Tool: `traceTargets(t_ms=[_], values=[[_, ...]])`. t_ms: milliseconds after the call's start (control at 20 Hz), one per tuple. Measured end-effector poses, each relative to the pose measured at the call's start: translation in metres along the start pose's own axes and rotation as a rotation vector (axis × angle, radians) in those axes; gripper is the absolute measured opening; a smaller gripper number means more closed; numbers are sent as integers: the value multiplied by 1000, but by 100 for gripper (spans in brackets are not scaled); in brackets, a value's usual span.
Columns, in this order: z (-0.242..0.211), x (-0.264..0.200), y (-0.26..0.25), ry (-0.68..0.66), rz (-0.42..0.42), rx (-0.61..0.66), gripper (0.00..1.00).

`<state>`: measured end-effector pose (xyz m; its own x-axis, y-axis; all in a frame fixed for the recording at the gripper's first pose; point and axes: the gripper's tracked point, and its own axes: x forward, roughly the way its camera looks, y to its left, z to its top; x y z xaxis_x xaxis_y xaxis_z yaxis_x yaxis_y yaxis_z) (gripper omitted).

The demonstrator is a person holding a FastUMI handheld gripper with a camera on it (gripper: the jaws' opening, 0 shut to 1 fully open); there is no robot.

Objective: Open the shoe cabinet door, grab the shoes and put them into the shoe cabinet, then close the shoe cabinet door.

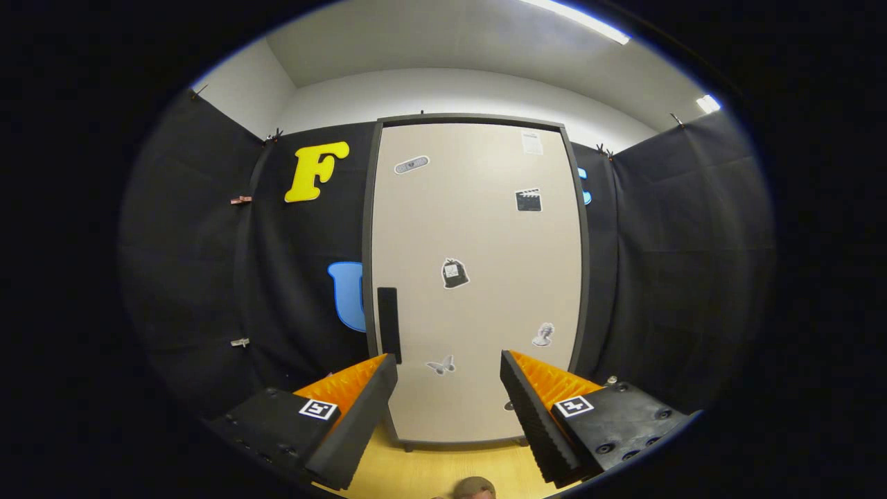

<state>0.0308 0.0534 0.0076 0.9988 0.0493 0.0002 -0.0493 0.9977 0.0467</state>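
The handle (389, 324) sits at the left edge of the shut cabinet door (478, 277), just beyond the left finger. The gripper (449, 378) has its fingers spread wide, holding nothing. Closing off-centre could slip off that slim handle; a shoe (474, 488), I think, lies below on the floor (443, 464).

Beige shoe cabinet door (478, 277) shut, upright, w/ dark handle (389, 324).

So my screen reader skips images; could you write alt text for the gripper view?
A tall beige shoe cabinet door stands shut, its dark vertical handle just beyond the left finger. The gripper is open, holding nothing.
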Motion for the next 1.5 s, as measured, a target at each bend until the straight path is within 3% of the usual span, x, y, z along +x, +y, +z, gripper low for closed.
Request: traceTargets(t_ms=[400, 950, 1050, 1200, 1350, 1450, 1500], values=[[-17, 76, 55, 24, 44, 5, 98], [-50, 171, 74, 30, -4, -14, 95], [-55, 179, 77, 37, -1, -18, 80], [-68, 189, 77, 77, 2, -29, 41], [-69, 189, 78, 79, 1, -21, 33], [-67, 184, 78, 81, 18, -17, 19], [-68, 183, 78, 85, 28, -19, 19]])
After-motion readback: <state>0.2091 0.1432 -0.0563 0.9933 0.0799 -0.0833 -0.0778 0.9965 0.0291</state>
